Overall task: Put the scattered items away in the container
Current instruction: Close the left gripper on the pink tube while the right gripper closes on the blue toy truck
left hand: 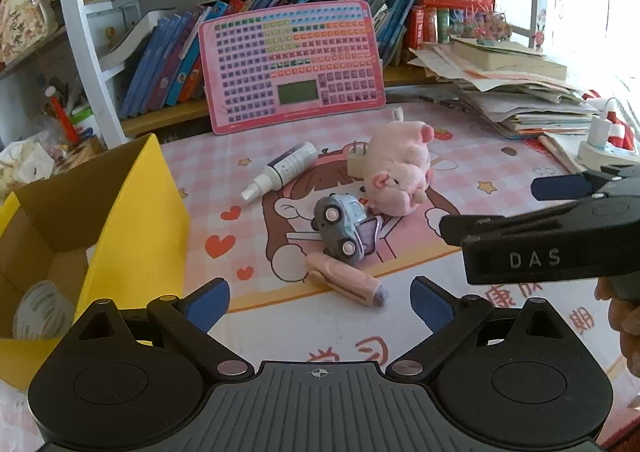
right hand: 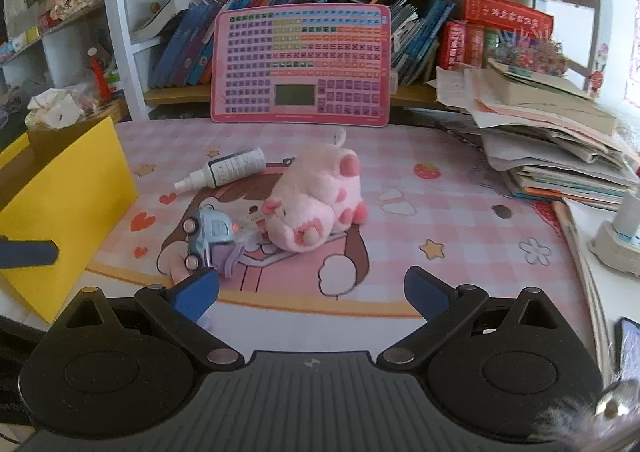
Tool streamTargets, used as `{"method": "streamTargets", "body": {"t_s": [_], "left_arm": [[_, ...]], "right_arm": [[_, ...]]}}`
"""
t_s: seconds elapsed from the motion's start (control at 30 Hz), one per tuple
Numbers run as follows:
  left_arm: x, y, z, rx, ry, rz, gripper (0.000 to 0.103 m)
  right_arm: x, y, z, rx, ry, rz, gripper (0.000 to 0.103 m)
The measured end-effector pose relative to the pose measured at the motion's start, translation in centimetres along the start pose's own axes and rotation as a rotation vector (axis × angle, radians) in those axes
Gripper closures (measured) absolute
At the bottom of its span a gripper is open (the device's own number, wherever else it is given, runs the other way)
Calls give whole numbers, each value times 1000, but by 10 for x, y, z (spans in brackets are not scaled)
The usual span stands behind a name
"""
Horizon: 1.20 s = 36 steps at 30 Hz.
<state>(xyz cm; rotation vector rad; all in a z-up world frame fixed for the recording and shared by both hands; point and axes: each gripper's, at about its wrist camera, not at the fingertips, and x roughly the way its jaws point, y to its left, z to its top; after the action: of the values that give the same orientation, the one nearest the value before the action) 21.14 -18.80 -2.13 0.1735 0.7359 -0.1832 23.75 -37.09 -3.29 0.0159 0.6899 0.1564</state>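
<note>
A yellow cardboard box [left hand: 136,220] stands open at the left with a roll of tape [left hand: 40,312] inside. On the pink mat lie a white spray bottle [left hand: 280,170], a pink plush pig [left hand: 400,172], a blue-grey toy car [left hand: 344,230], a pink tube-shaped item [left hand: 348,284] and a white plug [left hand: 356,160] behind the pig. My left gripper [left hand: 320,294] is open and empty, just short of the pink item. My right gripper [right hand: 312,288] is open and empty too, in front of the pig [right hand: 316,204] and right of the car [right hand: 210,236]. The bottle [right hand: 228,170] lies farther back.
A pink keyboard board [left hand: 292,68] leans on the bookshelf at the back. An untidy pile of books and papers [right hand: 552,148] fills the right side, with a white charger base [right hand: 618,244] nearer. The box's yellow wall [right hand: 68,212] bounds the left.
</note>
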Motion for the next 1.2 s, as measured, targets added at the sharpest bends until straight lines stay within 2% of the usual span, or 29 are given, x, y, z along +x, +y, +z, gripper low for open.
{"method": "streamTargets", "body": {"t_s": [0.1, 0.17, 0.23, 0.33, 0.43, 0.6, 0.67, 0.8, 0.83, 0.93, 1.2], "left_arm": [[10, -6, 3, 11, 2, -15, 6], [19, -10, 4, 15, 7, -35, 10], [29, -13, 5, 11, 20, -44, 15], [47, -17, 8, 2, 72, -30, 21], [62, -15, 10, -43, 111, -25, 26], [78, -3, 8, -133, 172, -28, 48], [79, 3, 4, -165, 186, -32, 60], [76, 9, 2, -150, 182, -18, 79], [76, 10, 2, -144, 182, -13, 88], [73, 18, -1, -150, 180, -10, 90], [61, 36, -13, -181, 199, 22, 90]], "right_arm": [[11, -5, 9, 20, 20, 24, 4], [16, -7, 14, 34, 27, 47, 5], [19, -8, 18, 37, 30, 75, 11], [22, -6, 22, 33, 42, 110, 16], [25, -4, 25, 26, 53, 136, 16], [31, -1, 30, 1, 72, 173, 17], [35, 2, 31, -6, 83, 193, 17], [46, 10, 31, -16, 122, 242, 17], [50, 13, 31, -15, 135, 258, 19], [63, 21, 31, -5, 176, 299, 24], [91, 40, 29, 12, 232, 309, 30]]}}
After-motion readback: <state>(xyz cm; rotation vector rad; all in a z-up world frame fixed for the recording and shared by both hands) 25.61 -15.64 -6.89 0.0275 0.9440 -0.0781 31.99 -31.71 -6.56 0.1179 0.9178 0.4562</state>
